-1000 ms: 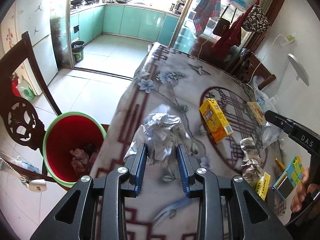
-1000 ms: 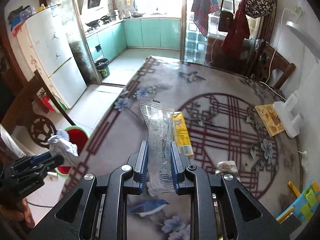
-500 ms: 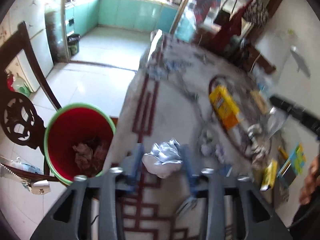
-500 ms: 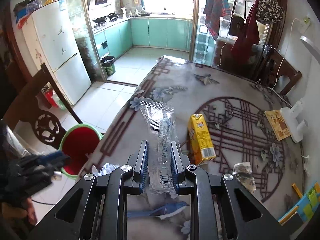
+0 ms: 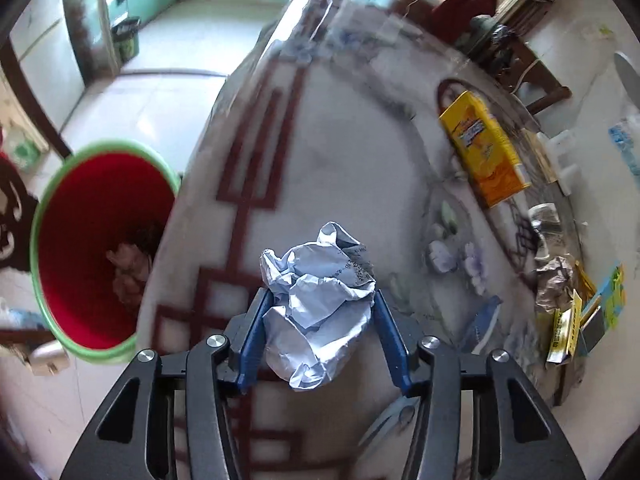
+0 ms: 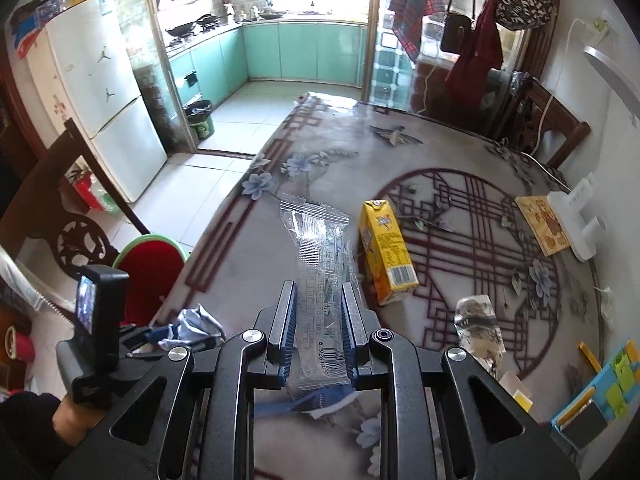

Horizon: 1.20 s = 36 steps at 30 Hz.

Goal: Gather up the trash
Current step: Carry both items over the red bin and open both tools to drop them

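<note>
My left gripper (image 5: 320, 320) has its jaws spread wide with a crumpled white paper ball (image 5: 316, 304) lying loosely between them on the table, close to the table's left edge. The red bin with a green rim (image 5: 92, 248) stands on the floor to the left, with some trash inside. My right gripper (image 6: 319, 320) is shut on a clear plastic wrapper (image 6: 318, 252) and holds it above the table. The left gripper and the paper ball (image 6: 192, 324) show at the lower left of the right wrist view.
A yellow juice carton (image 6: 386, 246) lies mid-table. Crumpled foil wrapper (image 6: 478, 328), a small yellow box (image 5: 564, 328) and a blue organiser (image 6: 600, 392) sit at the right. A white power strip (image 6: 576, 216) and a dark wooden chair (image 6: 60, 208) are nearby.
My left gripper has opened and swung down toward the table's left edge; the paper ball now sits loose between the jaws. The right gripper kept its hold on the wrapper and pulled back slightly.
</note>
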### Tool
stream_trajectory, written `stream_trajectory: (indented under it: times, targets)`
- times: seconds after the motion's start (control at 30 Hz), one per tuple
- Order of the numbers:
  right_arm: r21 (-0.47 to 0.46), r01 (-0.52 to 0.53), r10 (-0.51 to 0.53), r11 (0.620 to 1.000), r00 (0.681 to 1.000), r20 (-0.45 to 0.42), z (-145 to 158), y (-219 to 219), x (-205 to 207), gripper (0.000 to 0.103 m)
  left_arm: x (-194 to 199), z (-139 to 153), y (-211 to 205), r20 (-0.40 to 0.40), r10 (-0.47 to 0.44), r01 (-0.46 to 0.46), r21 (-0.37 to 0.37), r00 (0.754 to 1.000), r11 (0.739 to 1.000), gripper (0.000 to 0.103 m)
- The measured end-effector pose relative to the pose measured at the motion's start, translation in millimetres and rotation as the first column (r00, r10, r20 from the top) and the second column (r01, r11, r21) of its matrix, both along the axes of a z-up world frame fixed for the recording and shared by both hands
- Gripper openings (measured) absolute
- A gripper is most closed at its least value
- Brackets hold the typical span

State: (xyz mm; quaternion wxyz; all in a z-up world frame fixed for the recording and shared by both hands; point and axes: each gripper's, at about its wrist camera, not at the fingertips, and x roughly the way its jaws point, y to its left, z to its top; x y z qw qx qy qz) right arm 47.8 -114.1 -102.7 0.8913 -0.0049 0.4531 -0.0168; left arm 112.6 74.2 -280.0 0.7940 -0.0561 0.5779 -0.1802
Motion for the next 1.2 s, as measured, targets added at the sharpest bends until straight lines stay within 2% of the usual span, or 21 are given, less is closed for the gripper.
stream_trajectory:
  times: [0.1, 0.3, 0.53, 0.77, 1.2]
  targets:
    - [0.007, 0.007, -0.007, 1.000, 1.000, 0.000, 0, -2, -1, 0.020, -2, 28, 3, 0.074, 0.009, -0.008, -0.014, 0.997, 1.000, 0.049]
    - [0.021, -0.023, 0.023, 1.000, 1.000, 0.013, 1, 9, 7, 0.020, -5, 90, 20, 0.229, 0.052, -0.062, 0.036, 0.972, 0.997, 0.049]
    - [0.036, -0.096, 0.096, 0.995, 0.995, 0.020, -1, 35, 21, 0.020, -8, 126, 61, 0.299, 0.138, -0.157, 0.041, 0.944, 0.987, 0.050]
    - [0.041, -0.157, 0.157, 0.987, 0.987, 0.016, -4, 63, 32, 0.020, -10, 136, 101, 0.326, 0.199, -0.227, 0.051, 0.924, 0.973, 0.050]
    - [0.048, -0.198, 0.199, 0.979, 0.980, -0.006, -11, 97, 46, 0.020, 5, 119, 144, 0.297, 0.258, -0.288, 0.062, 0.919, 0.956, 0.050]
